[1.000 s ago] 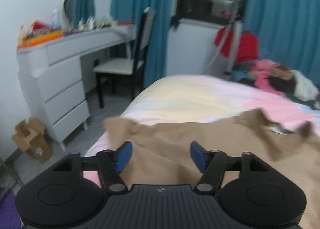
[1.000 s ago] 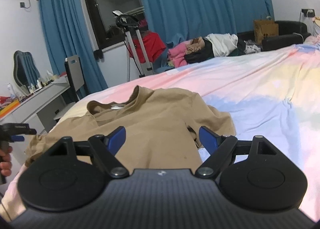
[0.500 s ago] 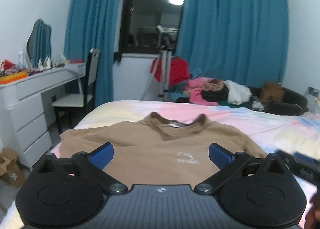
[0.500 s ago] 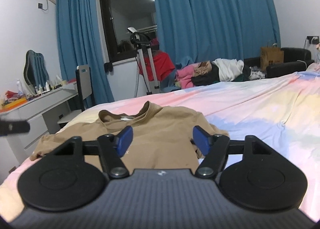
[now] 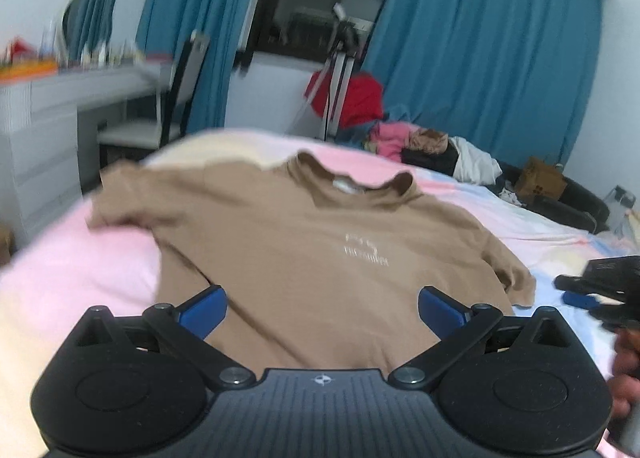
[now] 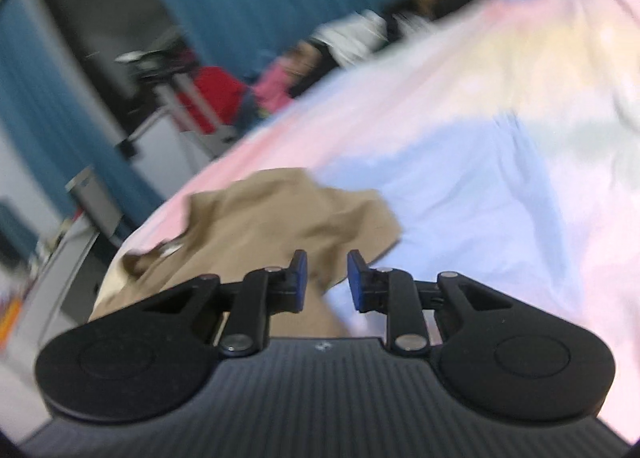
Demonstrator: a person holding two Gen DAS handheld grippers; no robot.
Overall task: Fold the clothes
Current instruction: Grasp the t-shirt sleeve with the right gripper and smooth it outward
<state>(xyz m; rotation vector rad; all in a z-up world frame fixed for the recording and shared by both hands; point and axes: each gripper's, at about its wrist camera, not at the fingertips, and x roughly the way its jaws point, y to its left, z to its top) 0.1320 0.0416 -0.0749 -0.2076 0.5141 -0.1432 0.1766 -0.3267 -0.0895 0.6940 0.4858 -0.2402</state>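
Note:
A tan T-shirt (image 5: 320, 242) with a small white chest print lies spread face up on the pastel bed (image 5: 100, 258), collar at the far side. My left gripper (image 5: 320, 308) is wide open and empty above the shirt's near hem. My right gripper (image 6: 325, 278) is tilted and blurred, its jaws narrowed to a small gap with nothing between them, over the shirt's right sleeve (image 6: 352, 218). The right gripper also shows in the left wrist view (image 5: 600, 286), at the right edge beside that sleeve.
A white dresser (image 5: 44, 126) and a chair (image 5: 176, 98) stand left of the bed. A pile of clothes (image 5: 420, 142), a tripod with a red cloth (image 5: 344, 94) and a dark couch (image 5: 568, 202) lie beyond the bed, before blue curtains.
The left gripper has moved in closer over the shirt, still wide open. The right gripper has rolled sideways, swung toward the right sleeve and narrowed its jaws.

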